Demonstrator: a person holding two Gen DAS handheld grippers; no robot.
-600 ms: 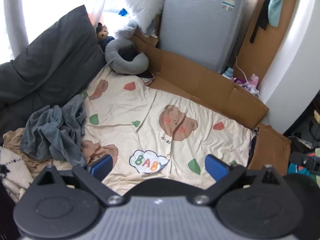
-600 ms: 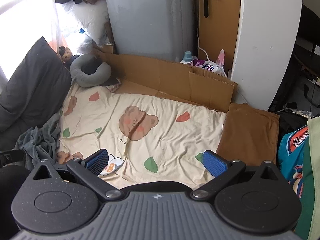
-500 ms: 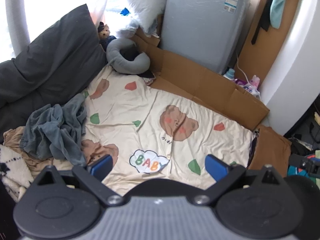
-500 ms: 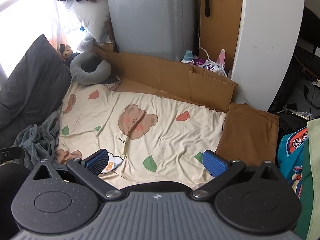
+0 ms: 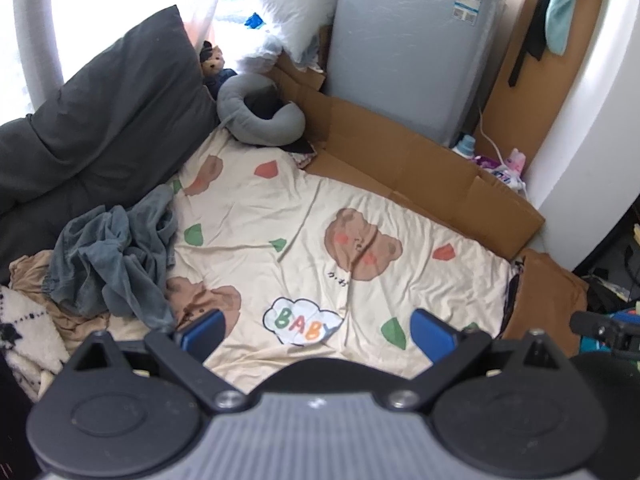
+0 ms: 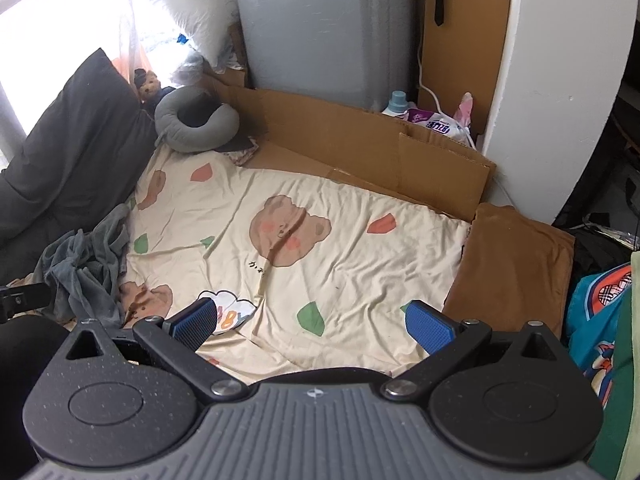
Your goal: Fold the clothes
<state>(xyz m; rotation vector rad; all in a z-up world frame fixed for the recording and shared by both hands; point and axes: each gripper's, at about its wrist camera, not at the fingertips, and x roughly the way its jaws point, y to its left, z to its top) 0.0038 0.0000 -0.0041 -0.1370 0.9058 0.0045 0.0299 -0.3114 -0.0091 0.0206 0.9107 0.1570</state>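
Note:
A crumpled grey-blue garment (image 5: 112,256) (image 6: 86,268) lies in a heap at the left edge of the cream bear-print sheet (image 5: 312,240) (image 6: 340,248). Under it a tan cloth (image 5: 32,276) and a white fuzzy patterned cloth (image 5: 24,332) show. A folded brown cloth (image 6: 516,264) (image 5: 548,300) lies to the right of the sheet. My left gripper (image 5: 318,330) hovers open over the sheet's near part, its left pad close to the heap. My right gripper (image 6: 312,322) is open too, above the sheet's front edge. Neither holds anything.
A dark grey cushion (image 5: 112,120) lines the left side. A grey neck pillow (image 5: 260,120) and a small teddy (image 5: 212,62) sit at the back. Flattened cardboard (image 5: 420,176) and a grey appliance (image 5: 408,44) stand behind. Colourful fabric (image 6: 600,320) is at the right.
Both views have shifted slightly, so the sheet sits a little lower and more central in frame. Both grippers stay open and nothing on the sheet has moved.

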